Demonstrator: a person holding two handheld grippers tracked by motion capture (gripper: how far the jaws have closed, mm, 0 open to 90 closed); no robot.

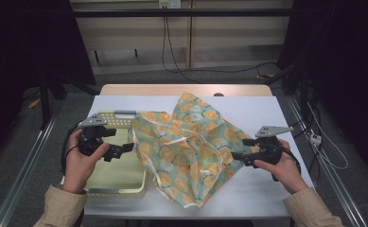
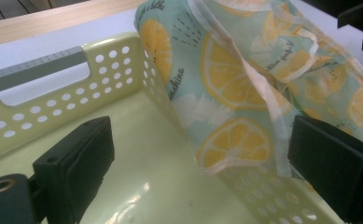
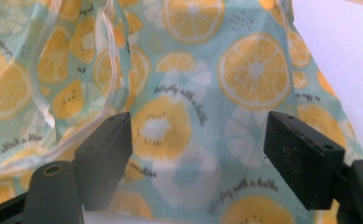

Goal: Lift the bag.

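Probably a lab or test room: a lone table (image 1: 267, 101) inside a metal frame (image 1: 21, 175), black curtains (image 1: 342, 56), loose cables (image 1: 172, 56) on grey floor.

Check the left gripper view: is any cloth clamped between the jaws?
No: the left gripper stands open over the yellow basket, and the lemon-print cloth hangs over the basket wall between the jaws, untouched by either pad.

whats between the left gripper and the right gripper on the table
The lemon-print cloth, spread across the table with one edge draped over the yellow basket wall, as the high view shows.
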